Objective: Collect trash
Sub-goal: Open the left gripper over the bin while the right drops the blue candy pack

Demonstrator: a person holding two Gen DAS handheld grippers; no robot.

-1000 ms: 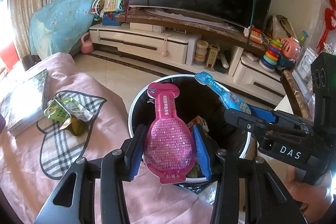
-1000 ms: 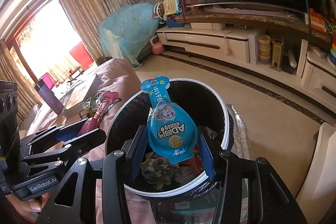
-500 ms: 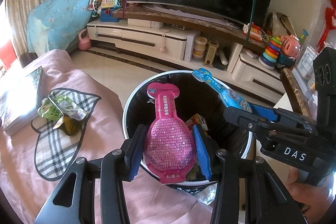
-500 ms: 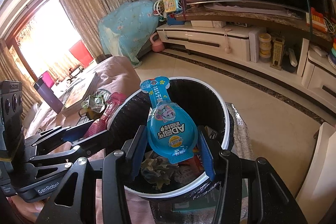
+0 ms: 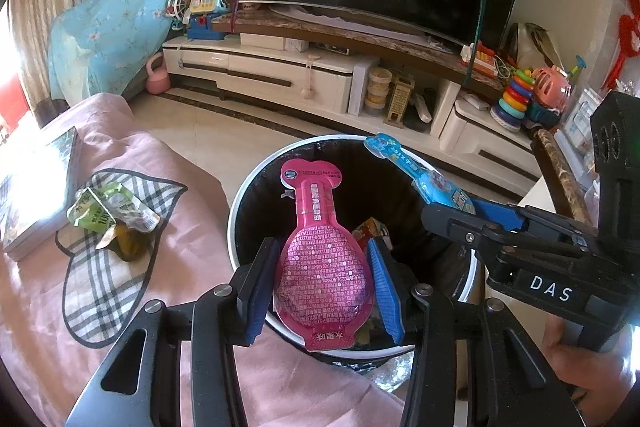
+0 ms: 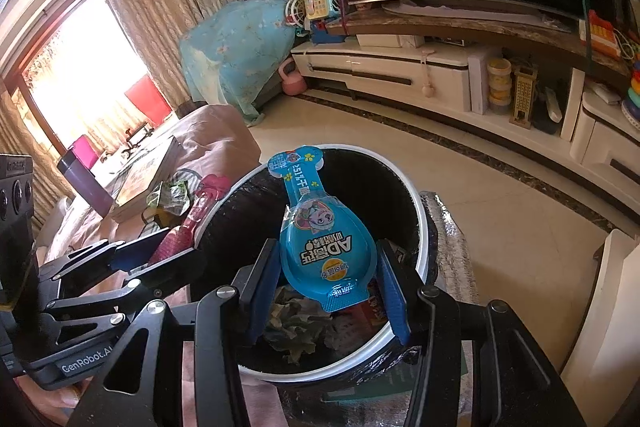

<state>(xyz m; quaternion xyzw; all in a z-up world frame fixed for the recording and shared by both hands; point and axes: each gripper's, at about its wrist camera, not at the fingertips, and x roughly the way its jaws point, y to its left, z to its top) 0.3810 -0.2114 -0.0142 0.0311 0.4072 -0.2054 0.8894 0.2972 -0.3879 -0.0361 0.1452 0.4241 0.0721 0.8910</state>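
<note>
Both jaws clamp pouches over bin (image 5: 240, 211): pink pouch (image 5: 322, 267), blue pouch (image 6: 326, 259); only left view shows wrapper (image 5: 108, 215).

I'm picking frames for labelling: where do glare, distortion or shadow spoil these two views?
Left wrist view: fisheye bends the TV stand; sunlight whitens the left edge; pink pouch sharp.
Right wrist view: window blown out; bin interior dark; blue pouch legible.
</note>
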